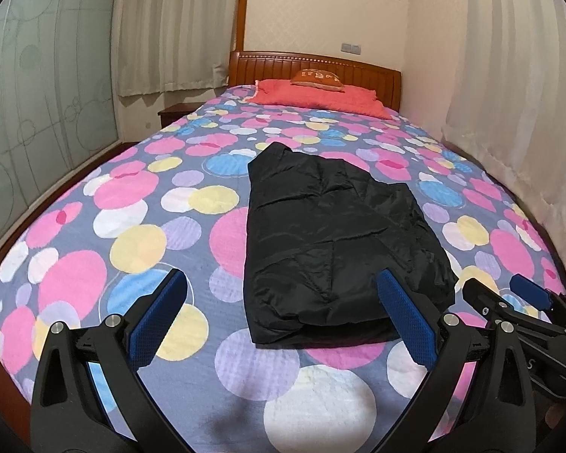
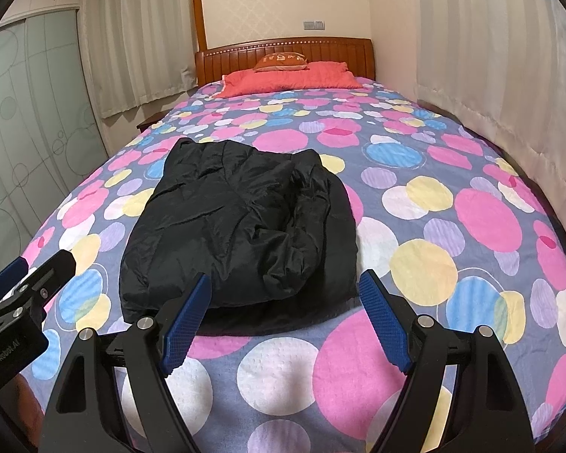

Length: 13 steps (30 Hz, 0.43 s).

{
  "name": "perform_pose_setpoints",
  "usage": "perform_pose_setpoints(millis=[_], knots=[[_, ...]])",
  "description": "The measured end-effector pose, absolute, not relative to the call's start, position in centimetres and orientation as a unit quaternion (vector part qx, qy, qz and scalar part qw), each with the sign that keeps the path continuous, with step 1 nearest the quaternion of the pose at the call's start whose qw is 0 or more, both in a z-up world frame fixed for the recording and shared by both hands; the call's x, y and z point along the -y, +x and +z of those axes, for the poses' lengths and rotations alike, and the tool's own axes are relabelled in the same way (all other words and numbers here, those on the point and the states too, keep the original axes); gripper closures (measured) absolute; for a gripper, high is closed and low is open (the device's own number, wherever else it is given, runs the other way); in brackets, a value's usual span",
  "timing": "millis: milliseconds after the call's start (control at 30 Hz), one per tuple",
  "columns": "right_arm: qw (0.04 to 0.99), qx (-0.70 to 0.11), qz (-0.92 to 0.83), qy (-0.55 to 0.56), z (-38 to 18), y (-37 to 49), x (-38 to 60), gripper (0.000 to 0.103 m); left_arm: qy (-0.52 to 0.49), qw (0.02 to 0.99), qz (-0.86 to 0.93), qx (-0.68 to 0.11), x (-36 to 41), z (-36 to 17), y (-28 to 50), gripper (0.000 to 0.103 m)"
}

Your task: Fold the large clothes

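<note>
Black jacket (image 1: pixel 332 241), partly folded, was found mid-bed (image 1: pixel 139 204) at 12 o'clock of both empty, wide-open grippers (image 1: pixel 283 319) (image 2: pixel 285 315); judged soft, puffy, slippery, best taken at near hem corners.

A folded jacket (image 1: pixel 339 241) lies on the bed cover (image 1: pixel 132 226), directly ahead of both grippers and apart from their fingertips. The left gripper (image 1: pixel 283 294) sits toward the jacket's left near corner; the right gripper (image 2: pixel 285 294) sits beside it, to its right, ahead of the jacket's right near edge. Beyond the jacket, at the far end of the bed, a pillow (image 1: pixel 320 100) rests on the cover, a small cushion (image 1: pixel 317 76) on top of it, the headboard (image 1: pixel 358 66) behind. A nightstand (image 1: pixel 177 111), probably, stands far left of the bed. Curtains (image 1: pixel 509 113) hang along the right side.
</note>
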State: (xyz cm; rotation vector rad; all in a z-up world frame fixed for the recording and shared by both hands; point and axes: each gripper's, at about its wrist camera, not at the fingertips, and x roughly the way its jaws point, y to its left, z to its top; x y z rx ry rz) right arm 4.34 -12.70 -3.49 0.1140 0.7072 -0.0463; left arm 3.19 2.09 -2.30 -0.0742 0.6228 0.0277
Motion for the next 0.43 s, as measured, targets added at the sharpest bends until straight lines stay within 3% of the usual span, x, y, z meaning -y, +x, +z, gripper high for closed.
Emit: perform_pose_setpoints(millis=[433], knots=[[0.928,-0.362,-0.046,0.075,-5.4,6.1,16.8,0.024,-0.062,0.938,0.064,-0.336,-6.4,-5.8,7.0,0.002]])
